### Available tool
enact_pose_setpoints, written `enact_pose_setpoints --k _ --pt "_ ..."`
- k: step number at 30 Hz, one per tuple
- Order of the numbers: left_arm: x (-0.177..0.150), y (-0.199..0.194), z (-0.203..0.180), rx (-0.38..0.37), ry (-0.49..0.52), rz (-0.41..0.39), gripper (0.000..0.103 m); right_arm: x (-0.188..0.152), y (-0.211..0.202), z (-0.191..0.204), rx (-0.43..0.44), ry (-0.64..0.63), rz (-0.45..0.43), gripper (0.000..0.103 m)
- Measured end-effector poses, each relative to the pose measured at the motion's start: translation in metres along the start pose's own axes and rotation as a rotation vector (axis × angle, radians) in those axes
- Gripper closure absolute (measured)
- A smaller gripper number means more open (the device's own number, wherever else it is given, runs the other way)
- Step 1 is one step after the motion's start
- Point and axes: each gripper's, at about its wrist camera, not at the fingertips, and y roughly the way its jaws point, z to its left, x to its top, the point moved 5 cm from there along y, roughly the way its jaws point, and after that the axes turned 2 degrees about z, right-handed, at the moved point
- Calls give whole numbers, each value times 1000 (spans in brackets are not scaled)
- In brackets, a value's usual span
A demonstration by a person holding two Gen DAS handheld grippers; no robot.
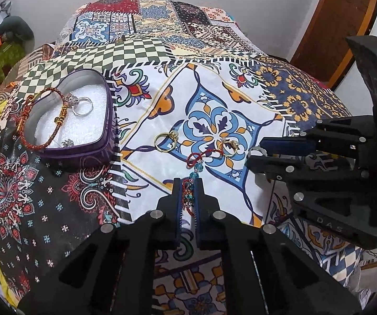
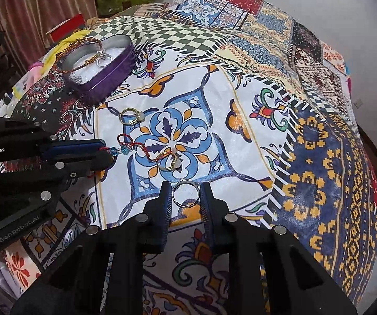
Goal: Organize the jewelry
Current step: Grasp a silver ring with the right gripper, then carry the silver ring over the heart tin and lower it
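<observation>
The left gripper (image 1: 188,191) has its jaws nearly closed on the beaded red cord bracelet (image 1: 192,173), whose long axis trails toward 12 o'clock. The heart tin (image 1: 83,155) lies at 10 o'clock. The right gripper (image 2: 185,197) stands open, straddling the silver ring (image 2: 185,193).

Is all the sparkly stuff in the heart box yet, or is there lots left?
Partly done. The purple heart box already holds a silver ring and a red braided bracelet. The left gripper is pinching the beaded red cord; the right gripper straddles a silver band. Two gold rings wait on the cloth.
</observation>
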Motion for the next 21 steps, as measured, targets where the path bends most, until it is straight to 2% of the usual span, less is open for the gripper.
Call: enact_pose_setpoints --k 8,21 --pt "10 -32 4 9 -14 -73 97 0 -28 2 -13 12 -70 83" --pt "37 -98 14 36 -37 -234 97 34 -75 8 -2 46 -222 83"
